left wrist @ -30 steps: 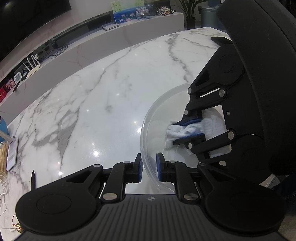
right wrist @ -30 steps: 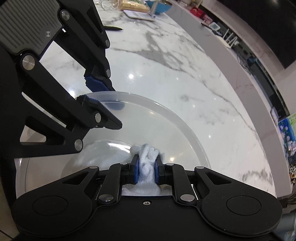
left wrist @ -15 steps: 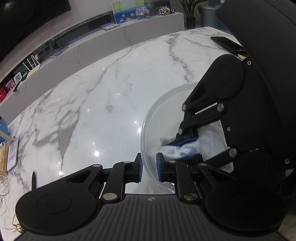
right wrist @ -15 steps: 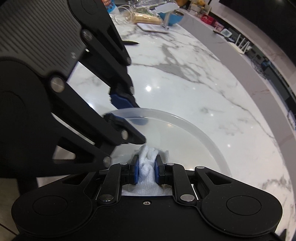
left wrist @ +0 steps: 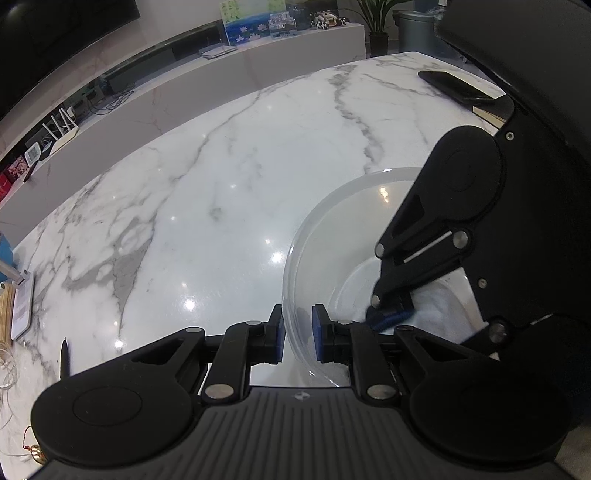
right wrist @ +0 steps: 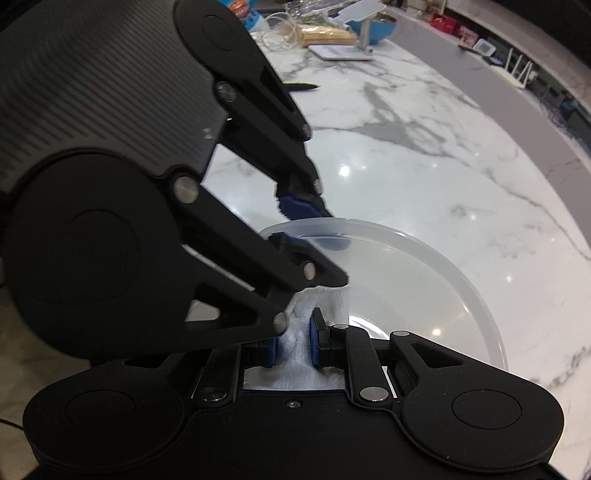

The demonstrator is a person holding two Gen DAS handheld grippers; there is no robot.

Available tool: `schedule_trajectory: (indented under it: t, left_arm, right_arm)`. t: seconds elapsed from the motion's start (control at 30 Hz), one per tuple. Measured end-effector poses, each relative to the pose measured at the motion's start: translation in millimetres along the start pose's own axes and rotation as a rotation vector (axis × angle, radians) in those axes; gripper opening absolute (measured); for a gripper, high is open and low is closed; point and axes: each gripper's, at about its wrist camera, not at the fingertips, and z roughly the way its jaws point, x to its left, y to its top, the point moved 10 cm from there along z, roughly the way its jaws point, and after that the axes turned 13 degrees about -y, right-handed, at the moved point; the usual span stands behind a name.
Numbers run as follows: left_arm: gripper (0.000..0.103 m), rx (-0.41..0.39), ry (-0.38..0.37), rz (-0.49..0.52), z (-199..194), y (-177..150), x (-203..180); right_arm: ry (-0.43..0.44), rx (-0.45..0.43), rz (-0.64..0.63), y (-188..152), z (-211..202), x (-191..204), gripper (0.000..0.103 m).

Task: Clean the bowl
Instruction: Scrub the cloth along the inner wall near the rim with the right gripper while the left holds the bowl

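Left wrist view: left gripper (left wrist: 298, 334) pinches the near rim of the clear bowl (left wrist: 332, 206), lower right on the marble table (left wrist: 207, 206). Right gripper (right wrist: 293, 345) clamps a white cloth (right wrist: 295, 360) inside the bowl.

Bright overhead glints on the marble countertop (left wrist: 229, 206), fisheye-bent edges, slight motion blur.

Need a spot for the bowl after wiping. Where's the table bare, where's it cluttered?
Bare: the marble between the bowl and the far edge. Crowded: the left end, with pen, stand and cables; the far right corner holds a phone.
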Motion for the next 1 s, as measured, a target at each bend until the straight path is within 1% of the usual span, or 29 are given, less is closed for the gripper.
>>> schedule_trajectory:
  t: [0.3,0.43,0.53,0.63,0.77,1.0]
  left_arm:
    - [0.014,0.003,0.002,0.009,1.2,-1.4,0.2]
    - [0.014,0.003,0.003,0.011,1.9,-2.1,1.0]
    - [0.014,0.004,0.003,0.012,2.5,-2.3,1.0]
    - [0.014,0.004,0.003,0.012,2.5,-2.5,0.4]
    - [0.014,0.005,0.003,0.013,2.8,-2.7,0.4]
    - [0.014,0.006,0.002,0.015,3.0,-3.2,-0.4]
  right_arm:
    - [0.047,0.107,0.043,-11.2,-4.4,1.5,0.015]
    - [0.037,0.155,0.048,-16.6,-5.7,1.4,0.015]
    - [-0.001,0.2,0.019,-23.2,-6.6,1.6,0.015]
    - [-0.022,0.225,0.008,-27.3,-6.6,0.7,0.015]
    - [-0.047,0.247,-0.005,-31.7,-6.8,-0.2,0.015]
    - [-0.143,0.283,-0.044,-39.3,-4.9,-5.6,0.014]
